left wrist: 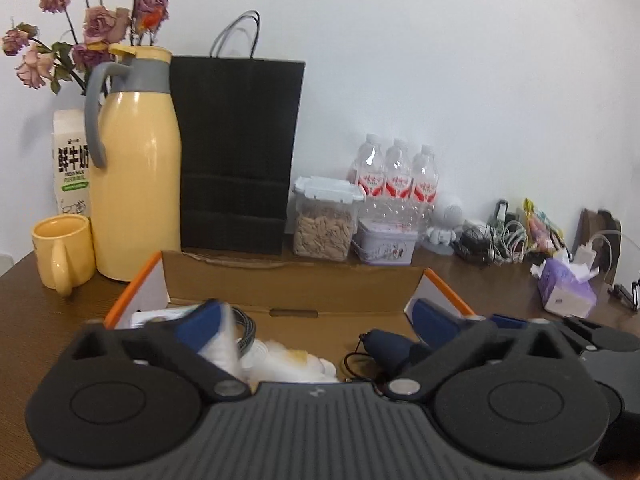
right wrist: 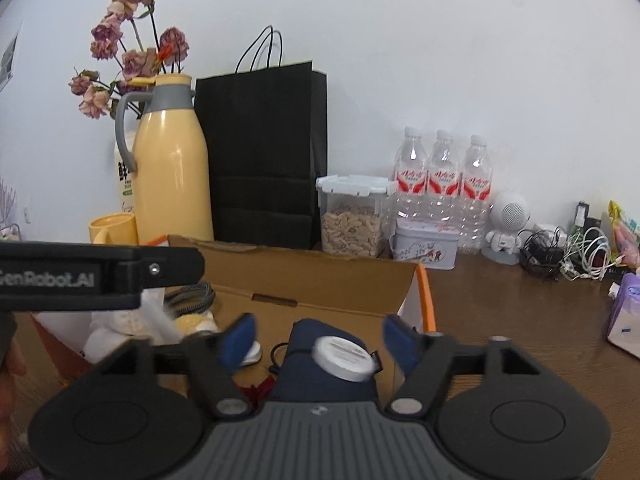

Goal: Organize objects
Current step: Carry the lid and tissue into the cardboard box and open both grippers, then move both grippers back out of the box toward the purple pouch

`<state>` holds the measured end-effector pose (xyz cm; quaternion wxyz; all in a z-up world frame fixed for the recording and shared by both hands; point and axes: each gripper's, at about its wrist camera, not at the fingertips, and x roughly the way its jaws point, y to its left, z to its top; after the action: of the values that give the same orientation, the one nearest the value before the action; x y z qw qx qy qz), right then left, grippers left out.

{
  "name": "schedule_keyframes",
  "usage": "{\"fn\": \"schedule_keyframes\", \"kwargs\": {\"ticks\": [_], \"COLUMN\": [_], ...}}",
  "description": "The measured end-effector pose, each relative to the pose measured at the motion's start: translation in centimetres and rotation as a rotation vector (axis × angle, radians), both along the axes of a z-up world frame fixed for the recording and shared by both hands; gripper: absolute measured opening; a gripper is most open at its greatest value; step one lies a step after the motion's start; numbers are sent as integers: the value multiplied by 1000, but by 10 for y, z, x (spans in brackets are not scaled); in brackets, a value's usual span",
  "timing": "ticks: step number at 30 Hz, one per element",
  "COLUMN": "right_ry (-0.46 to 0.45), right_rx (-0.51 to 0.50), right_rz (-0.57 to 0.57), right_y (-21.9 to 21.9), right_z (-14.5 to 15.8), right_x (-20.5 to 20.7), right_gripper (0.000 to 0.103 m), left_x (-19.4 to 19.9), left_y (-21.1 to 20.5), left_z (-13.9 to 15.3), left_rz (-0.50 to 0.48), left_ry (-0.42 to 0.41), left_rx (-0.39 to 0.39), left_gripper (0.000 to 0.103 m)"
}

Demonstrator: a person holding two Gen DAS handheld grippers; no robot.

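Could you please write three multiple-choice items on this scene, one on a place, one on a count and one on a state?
1. Where does the black paper bag stand?
A. Behind the open cardboard box
B. Inside it
C. On the floor

2. How many clear plastic water bottles stand by the wall?
A. Two
B. Three
C. Five

3. How is the right gripper?
A. Shut on a mug
B. Shut on nothing
C. Open, its blue fingers apart

Key:
1 A: the bag rises behind the box's back wall.
2 B: three white caps show side by side.
3 C: both pads stand clear of the dark blue pouch lying in the box.
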<state>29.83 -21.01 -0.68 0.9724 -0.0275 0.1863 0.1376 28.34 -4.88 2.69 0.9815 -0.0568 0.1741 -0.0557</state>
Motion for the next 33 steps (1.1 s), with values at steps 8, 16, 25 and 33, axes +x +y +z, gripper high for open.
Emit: {"fn": "schedule_keyframes", "kwargs": {"ticks": [8, 16, 25, 33], "right_ry": [-26, -44, -73, -102], "right_rx": [1, -5, -12, -15], "right_rz": [-6, -10, -2, 22], "right_y": [-1, 0, -2, -7], "right_z": [5, 8, 15, 28], "right_x": [-7, -12, -27, -60], "right_gripper": [103, 103, 103, 103], "left_x": [-5, -9, -28, -61], "left_y": [2, 1, 5, 21], "left_z": [3, 5, 17, 22], "left_rz": [15, 14, 24, 34], "left_ry": [-13, -13, -34, -26], "left_rx": [-3, 3, 15, 41], "left_gripper": [103, 103, 103, 103]}}
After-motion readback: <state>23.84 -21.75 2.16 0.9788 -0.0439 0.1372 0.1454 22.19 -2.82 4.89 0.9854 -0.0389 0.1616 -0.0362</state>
